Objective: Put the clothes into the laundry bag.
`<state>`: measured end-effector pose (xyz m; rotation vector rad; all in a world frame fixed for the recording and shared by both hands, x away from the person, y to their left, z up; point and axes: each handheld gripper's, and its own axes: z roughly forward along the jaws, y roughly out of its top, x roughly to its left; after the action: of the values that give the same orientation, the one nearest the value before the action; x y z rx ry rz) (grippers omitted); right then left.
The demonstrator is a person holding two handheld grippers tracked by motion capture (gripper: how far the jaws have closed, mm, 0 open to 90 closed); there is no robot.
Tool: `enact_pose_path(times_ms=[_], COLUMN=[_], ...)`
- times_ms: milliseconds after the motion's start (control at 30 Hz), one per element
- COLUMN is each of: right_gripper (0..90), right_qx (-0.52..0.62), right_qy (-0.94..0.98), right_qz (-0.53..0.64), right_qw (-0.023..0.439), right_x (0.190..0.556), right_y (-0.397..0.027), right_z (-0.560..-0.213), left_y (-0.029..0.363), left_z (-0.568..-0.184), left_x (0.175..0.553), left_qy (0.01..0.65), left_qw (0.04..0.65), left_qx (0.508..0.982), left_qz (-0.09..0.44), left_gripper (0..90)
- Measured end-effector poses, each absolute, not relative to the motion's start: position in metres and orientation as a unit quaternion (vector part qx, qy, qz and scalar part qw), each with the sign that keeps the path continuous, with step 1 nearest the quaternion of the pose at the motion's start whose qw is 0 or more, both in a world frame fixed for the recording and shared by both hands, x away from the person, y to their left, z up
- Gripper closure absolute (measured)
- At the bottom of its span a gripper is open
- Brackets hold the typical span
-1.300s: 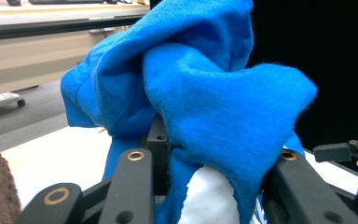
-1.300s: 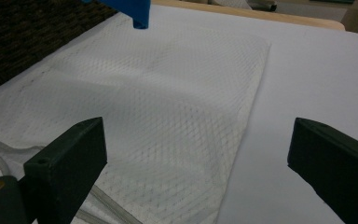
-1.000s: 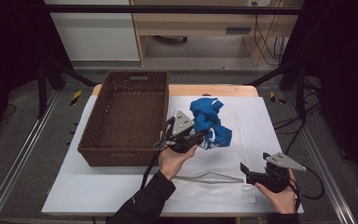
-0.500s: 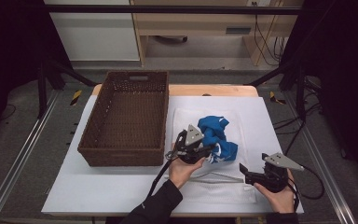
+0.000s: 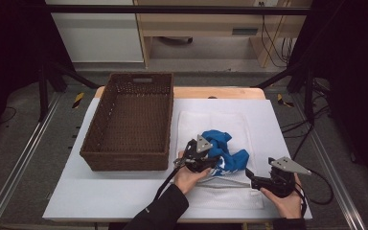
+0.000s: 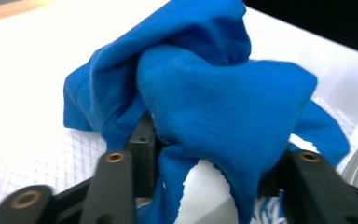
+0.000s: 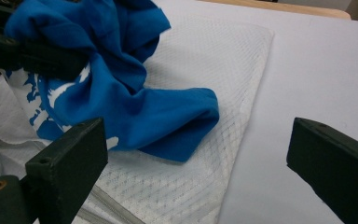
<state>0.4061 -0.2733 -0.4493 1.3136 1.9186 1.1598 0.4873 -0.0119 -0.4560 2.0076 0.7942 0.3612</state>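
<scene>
Since a second ago the left gripper (image 5: pixel 210 160) has lowered the blue garment (image 5: pixel 223 149) onto the white mesh bag (image 5: pixel 230 122), jaws just widening with cloth still draped between them; right gripper (image 5: pixel 255 178) waits wide open, wicker basket (image 5: pixel 106 125) empty, bagging seemingly still ahead.

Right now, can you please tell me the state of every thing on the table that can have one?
Blue garment: crumpled, lying on the mesh bag, cloth between the left gripper's fingers.
White mesh laundry bag: flat on the table, under the garment.
Wicker basket: upright, empty.
Left gripper: jaws have just been opening, garment between them.
Right gripper: open, holding nothing, at the bag's near edge.
</scene>
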Motion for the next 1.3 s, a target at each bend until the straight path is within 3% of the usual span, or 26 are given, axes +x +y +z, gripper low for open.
enact_pose_path(times_ms=[200,400,633,1233,1300], right_gripper=[5.4,5.5,5.6,5.4,5.2], right_qx=[0.485,0.482,0.477,0.456,0.448], right_qy=[0.710,0.709,0.710,0.725,0.730], right_qz=[0.433,0.437,0.443,0.448,0.451], right_qw=[0.269,0.272,0.269,0.257,0.252], right_x=[0.406,0.405,0.405,0.411,0.414], right_y=[-0.272,-0.271,-0.265,-0.236,-0.226], right_z=[-0.448,-0.445,-0.442,-0.435,-0.434], left_y=[-0.005,0.009,0.026,0.063,0.065], left_z=[-0.448,-0.434,-0.417,-0.425,-0.426], left_x=[0.483,0.476,0.460,0.431,0.428], left_qy=[0.315,0.305,0.294,0.277,0.284], left_qw=[0.462,0.475,0.479,0.475,0.475], left_qx=[0.817,0.812,0.811,0.815,0.817], left_qz=[0.140,0.148,0.165,0.185,0.164], left_gripper=[31.3,23.8,22.2,22.9,20.1])
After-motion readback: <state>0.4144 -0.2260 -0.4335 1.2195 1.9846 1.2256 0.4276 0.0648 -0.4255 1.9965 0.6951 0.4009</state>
